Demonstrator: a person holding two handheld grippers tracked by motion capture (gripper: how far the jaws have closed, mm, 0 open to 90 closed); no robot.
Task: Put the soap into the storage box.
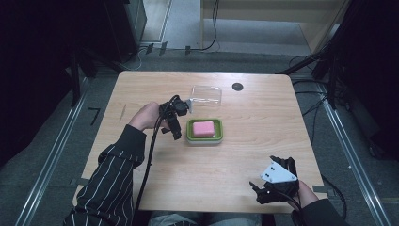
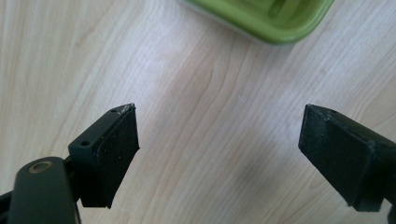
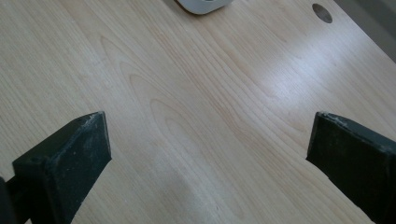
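A green box [image 1: 204, 131] holding a pink block [image 1: 203, 128] sits near the middle of the wooden table [image 1: 141, 94]. A clear plastic lid [image 1: 206, 94] lies flat just behind it. My left gripper [image 1: 175, 132] hovers right beside the box's left side, open, with only bare wood between its jaws. In the left gripper view [image 2: 219, 140] the box's green corner [image 2: 275, 21] lies ahead of the wide-apart pads. My right gripper [image 1: 258, 192] rests near the table's front right edge, open over bare wood [image 3: 210, 140].
A dark round hole [image 1: 237, 86] marks the table behind the lid, also seen as a dark hole [image 3: 322, 12] in the right gripper view. Cables trail from both grippers toward the person. Dark frames and floor rails flank the table.
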